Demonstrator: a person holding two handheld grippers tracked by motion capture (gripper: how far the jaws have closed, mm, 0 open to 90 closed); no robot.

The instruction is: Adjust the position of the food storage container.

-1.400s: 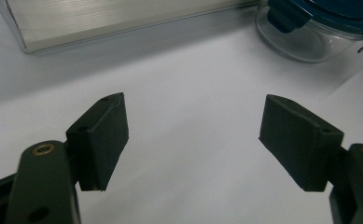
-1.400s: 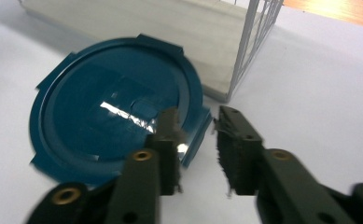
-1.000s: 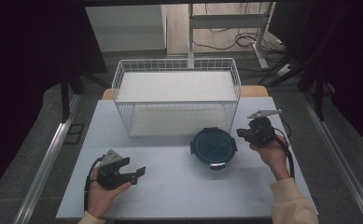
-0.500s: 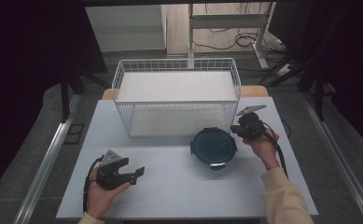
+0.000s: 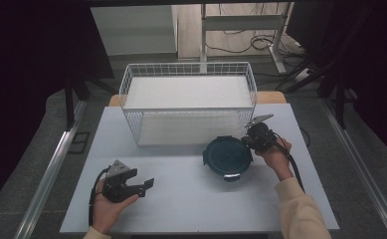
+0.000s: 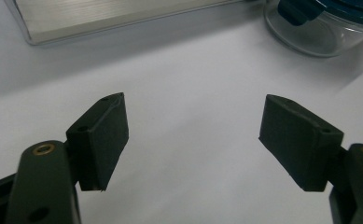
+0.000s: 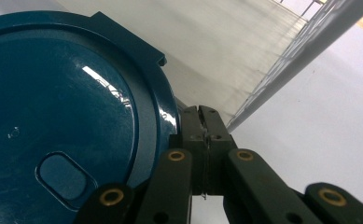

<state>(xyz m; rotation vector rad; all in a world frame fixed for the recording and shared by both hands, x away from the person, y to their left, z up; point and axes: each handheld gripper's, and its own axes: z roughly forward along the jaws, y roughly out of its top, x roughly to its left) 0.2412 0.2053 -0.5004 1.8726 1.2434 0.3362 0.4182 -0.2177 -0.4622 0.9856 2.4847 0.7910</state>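
Your right gripper (image 5: 254, 140) sits right of centre in the high view, jaws pressed together with nothing between them, tips at the rim of the dark-blue lidded container (image 5: 227, 157) that stands just in front of the wire basket (image 5: 131, 88). Closed like that, a nudge could slide the container across the table (image 5: 181, 199) — or skid off its slick lid. Your left gripper (image 5: 140, 186), lower left, rests with jaws apart and empty — too far to steady anything.
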